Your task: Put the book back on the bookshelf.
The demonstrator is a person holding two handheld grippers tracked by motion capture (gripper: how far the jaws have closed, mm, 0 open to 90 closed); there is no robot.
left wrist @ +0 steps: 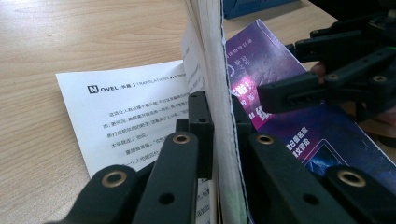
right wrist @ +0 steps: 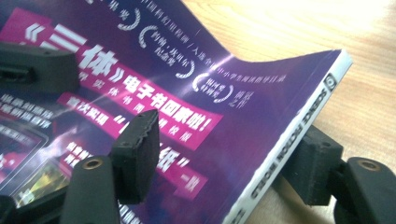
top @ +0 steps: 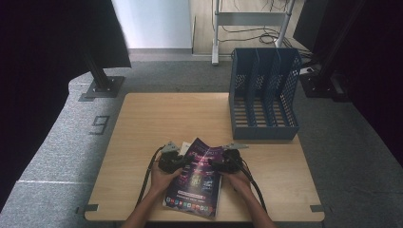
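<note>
My left gripper (top: 177,160) clamps book (top: 196,178) pages at table's (top: 142,123) near edge; right gripper (top: 217,164) half-open, straddling spine. Blue rack (top: 263,95) far-right corner, well apart.

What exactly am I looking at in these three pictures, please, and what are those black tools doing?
A person sits at a wooden table holding hand-operated tongs in each hand. One picture looks down from above; the other two come from cameras riding on each tool. The left tongs are shut on a sheaf of pages of a purple magazine, lifting them off a white printed page. The right tongs straddle the magazine's spine edge, jaws not yet pressing. A blue file rack stands behind.
</note>
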